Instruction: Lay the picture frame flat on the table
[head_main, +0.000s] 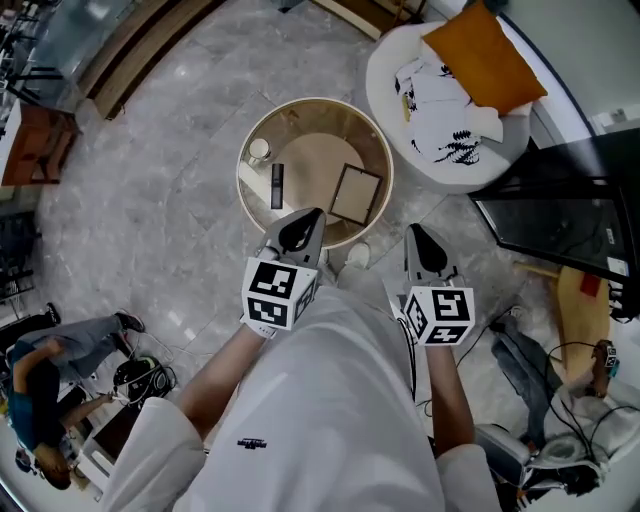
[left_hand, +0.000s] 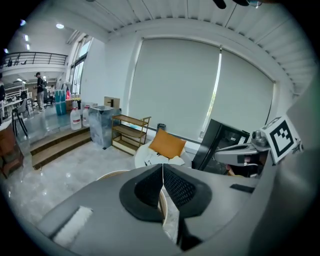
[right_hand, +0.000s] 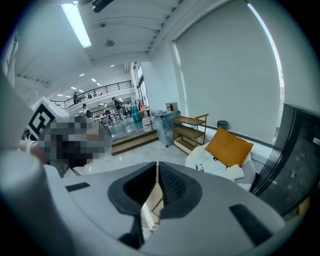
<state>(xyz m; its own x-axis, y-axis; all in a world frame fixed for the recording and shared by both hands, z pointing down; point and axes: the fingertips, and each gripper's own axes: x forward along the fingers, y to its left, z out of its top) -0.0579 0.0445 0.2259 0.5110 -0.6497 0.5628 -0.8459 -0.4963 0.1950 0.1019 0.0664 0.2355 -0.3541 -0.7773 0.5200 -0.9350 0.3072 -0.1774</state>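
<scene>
The picture frame (head_main: 355, 193), a thin wooden square around a pale panel, lies on the right side of the round wooden table (head_main: 246, 190) below me. It looks flat from above. My left gripper (head_main: 303, 222) hovers over the table's near rim, just left of the frame, jaws shut with nothing between them (left_hand: 163, 169). My right gripper (head_main: 419, 236) hangs off the table's near right, over the floor, also shut and empty (right_hand: 156, 169). Both gripper views look out across the room, and the frame is hidden in them.
A black remote-like bar (head_main: 277, 186) and a small white cup (head_main: 259, 150) sit on the table's left half. A white round seat with an orange cushion (head_main: 482, 58) stands behind right, a black cabinet (head_main: 565, 205) at right. A person (head_main: 45, 375) crouches at lower left.
</scene>
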